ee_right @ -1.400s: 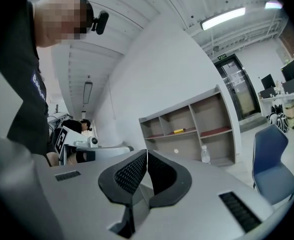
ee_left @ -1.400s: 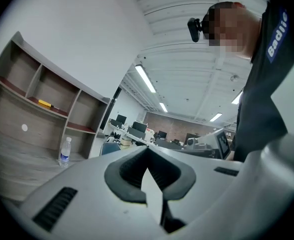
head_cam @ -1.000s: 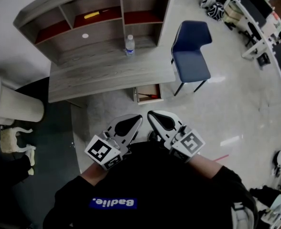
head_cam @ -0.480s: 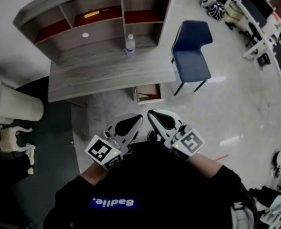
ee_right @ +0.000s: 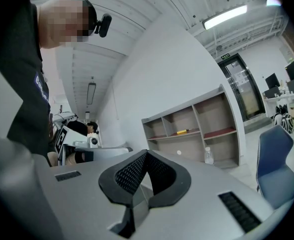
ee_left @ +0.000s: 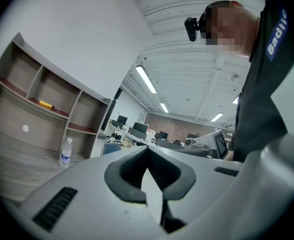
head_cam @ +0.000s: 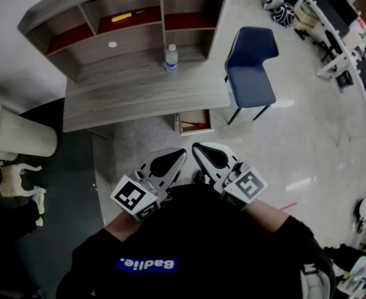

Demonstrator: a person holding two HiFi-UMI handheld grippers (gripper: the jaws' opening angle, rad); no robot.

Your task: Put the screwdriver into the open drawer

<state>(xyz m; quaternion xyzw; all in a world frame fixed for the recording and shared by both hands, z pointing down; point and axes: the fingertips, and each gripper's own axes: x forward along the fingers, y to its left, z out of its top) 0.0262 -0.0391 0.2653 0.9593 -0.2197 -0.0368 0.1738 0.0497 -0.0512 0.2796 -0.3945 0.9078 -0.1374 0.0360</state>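
Note:
Under the desk's front edge the small wooden drawer stands open. Inside it lies a thin red tool that looks like the screwdriver. Both grippers are held close to the person's chest, well short of the desk, pointing toward it. My left gripper is shut with nothing between its jaws, its tips meeting in the left gripper view. Beside it my right gripper is shut and empty too, seen in its own view. The drawer is hidden in both gripper views.
A grey desk carries a shelf unit with a yellow object on a red shelf and a water bottle on the desktop. A blue chair stands to the right. A white ribbed bin sits at the left.

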